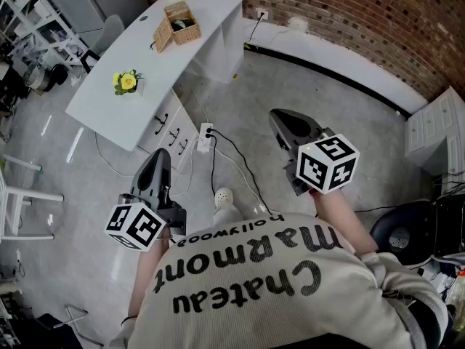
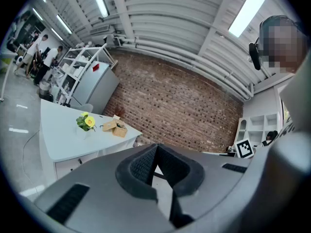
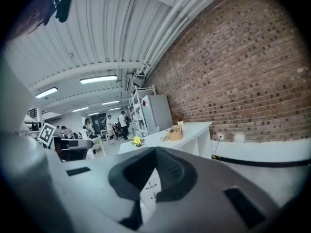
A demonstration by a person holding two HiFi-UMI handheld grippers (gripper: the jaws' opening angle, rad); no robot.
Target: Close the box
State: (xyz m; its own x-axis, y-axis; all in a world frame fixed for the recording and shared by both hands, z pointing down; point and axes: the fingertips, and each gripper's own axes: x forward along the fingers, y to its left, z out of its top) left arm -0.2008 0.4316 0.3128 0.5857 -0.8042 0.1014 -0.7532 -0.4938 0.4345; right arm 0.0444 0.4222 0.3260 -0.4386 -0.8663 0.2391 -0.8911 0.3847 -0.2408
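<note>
Head view, looking steeply down: a person in a pale printed sweatshirt [image 1: 290, 289] stands on a grey floor [image 1: 320, 107], holding a gripper in each hand. The left gripper [image 1: 160, 155] and the right gripper [image 1: 279, 116] both point away from the person, towards a long white table [image 1: 109, 115]. The box [image 1: 182, 22], a small wicker one, sits at the far end of that table, well apart from both grippers. Its lid [image 1: 161, 36] is swung open and leans out on its left side. A yellow flower [image 1: 126, 82] stands nearer along the table. A brick wall [image 1: 349, 20] runs along the far right.

Left gripper view: the left gripper [image 2: 156, 147] has its two dark ribbed pads pressed together at the tips, with nothing held between them. Beyond, to the left, the table [image 2: 58, 140] carries the flower [image 2: 86, 122] and the open box [image 2: 117, 128]. The brick wall [image 2: 184, 106] stands behind them.

Right gripper view: the right gripper [image 3: 155, 152] also has its fingertips together, with nothing between them. The box [image 3: 175, 132] rests far off on the table [image 3: 197, 129], close to the brick wall [image 3: 243, 72], with the flower [image 3: 137, 140] to its left. People stand in the far background, too small to describe.
</note>
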